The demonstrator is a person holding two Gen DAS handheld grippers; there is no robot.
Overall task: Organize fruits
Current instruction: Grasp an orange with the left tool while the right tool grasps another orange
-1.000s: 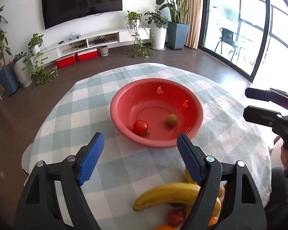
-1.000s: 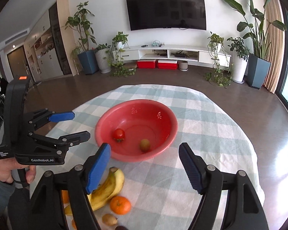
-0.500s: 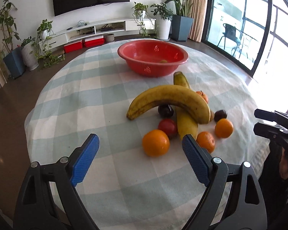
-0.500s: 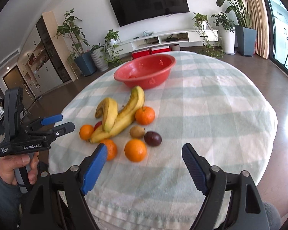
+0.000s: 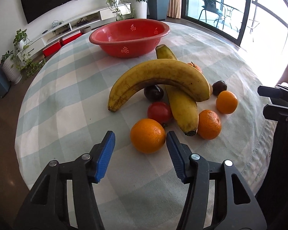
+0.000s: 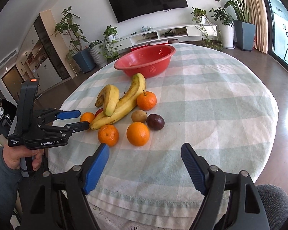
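Inside of the red bowl (image 5: 129,36) hidden behind its near wall from both views, so contents unreadable; sits at the far side of the table (image 5: 67,88), well apart from the fruit pile. Dark fruit (image 5: 153,94) half tucked under the arched banana (image 5: 159,78), which lies across a second banana (image 5: 182,105); red tomato (image 5: 159,112) partly covered by that second banana. Small brownish fruit (image 6: 138,116) hard to identify. Left claw (image 5: 140,145) low over the near table, wide open, empty, the near orange (image 5: 148,135) just beyond the fingertips and close to the right finger. In the right wrist view, same tool seen side-on at left (image 6: 77,119), gripped by a hand (image 6: 19,159) in a grey sleeve. Right claw (image 6: 144,156) also spread wide, holding nothing, hovering above the near table edge, another orange (image 6: 138,133) just ahead. Bare checked cloth open to the right of the pile; table rim dropping away close below both claws.
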